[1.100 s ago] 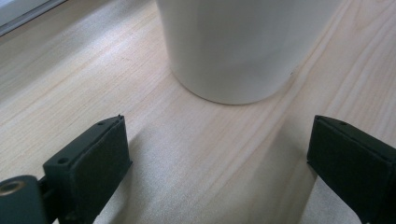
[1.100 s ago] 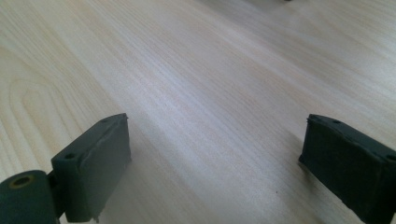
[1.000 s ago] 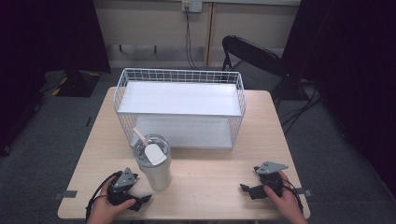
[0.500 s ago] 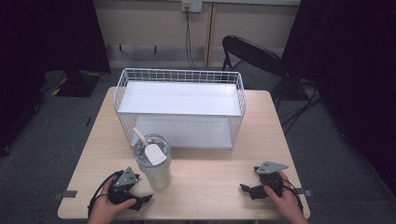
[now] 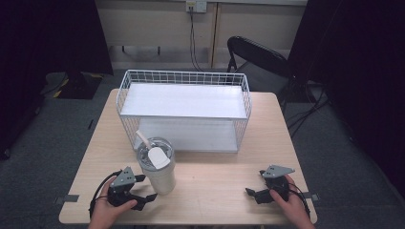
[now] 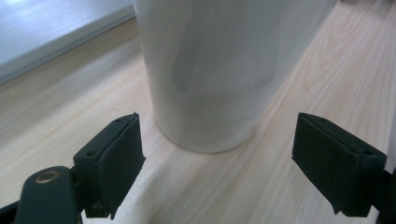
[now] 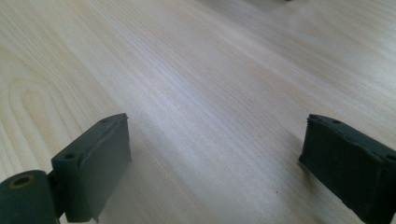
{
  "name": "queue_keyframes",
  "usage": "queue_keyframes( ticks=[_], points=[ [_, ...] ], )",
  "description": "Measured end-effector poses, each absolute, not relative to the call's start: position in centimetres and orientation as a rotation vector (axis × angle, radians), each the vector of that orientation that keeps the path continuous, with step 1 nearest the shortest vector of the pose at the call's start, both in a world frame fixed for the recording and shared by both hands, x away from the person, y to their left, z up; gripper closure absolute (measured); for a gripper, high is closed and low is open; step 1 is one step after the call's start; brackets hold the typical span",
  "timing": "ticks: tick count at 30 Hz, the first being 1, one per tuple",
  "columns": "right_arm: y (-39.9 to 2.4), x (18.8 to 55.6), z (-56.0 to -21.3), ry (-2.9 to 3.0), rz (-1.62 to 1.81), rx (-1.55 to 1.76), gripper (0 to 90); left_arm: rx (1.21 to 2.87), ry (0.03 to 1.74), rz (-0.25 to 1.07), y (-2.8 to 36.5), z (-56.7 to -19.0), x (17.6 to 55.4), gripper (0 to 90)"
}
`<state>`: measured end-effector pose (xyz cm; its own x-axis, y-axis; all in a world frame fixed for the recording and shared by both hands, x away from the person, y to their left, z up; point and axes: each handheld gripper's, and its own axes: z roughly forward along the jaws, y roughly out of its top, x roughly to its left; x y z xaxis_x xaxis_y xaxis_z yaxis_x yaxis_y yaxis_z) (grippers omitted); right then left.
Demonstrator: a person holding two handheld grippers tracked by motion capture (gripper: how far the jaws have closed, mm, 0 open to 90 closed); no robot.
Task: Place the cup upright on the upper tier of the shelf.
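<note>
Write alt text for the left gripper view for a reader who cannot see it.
A white tumbler stands upright on a pale wooden table, just ahead of the left gripper, whose two black jaws are spread wide apart and touch nothing. A white shelf edge crosses the upper left corner.

The left tongs [image 5: 147,198] sit low at the near left, held in the person's left hand [image 5: 106,212], with the jaws spread wide and pointing forward and to the right. The right tongs [image 5: 251,194] rest at the near right in the right hand [image 5: 291,206], jaws likewise parted wide and pointing left. Both forearms come in from the bottom edge, well apart.
</note>
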<state>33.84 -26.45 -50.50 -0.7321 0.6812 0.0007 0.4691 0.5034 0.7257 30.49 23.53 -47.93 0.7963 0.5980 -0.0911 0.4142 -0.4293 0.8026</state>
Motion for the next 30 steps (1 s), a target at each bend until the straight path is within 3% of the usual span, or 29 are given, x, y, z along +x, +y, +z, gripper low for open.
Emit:
queue_keyframes(
  ticks=[30],
  points=[
    [-26.4, 33.8, -50.5, 2.464, 1.06, 0.971, 7.6, 1.913, 0.725, 0.273, 22.8, -45.8, 30.9, 15.5]
  ],
)
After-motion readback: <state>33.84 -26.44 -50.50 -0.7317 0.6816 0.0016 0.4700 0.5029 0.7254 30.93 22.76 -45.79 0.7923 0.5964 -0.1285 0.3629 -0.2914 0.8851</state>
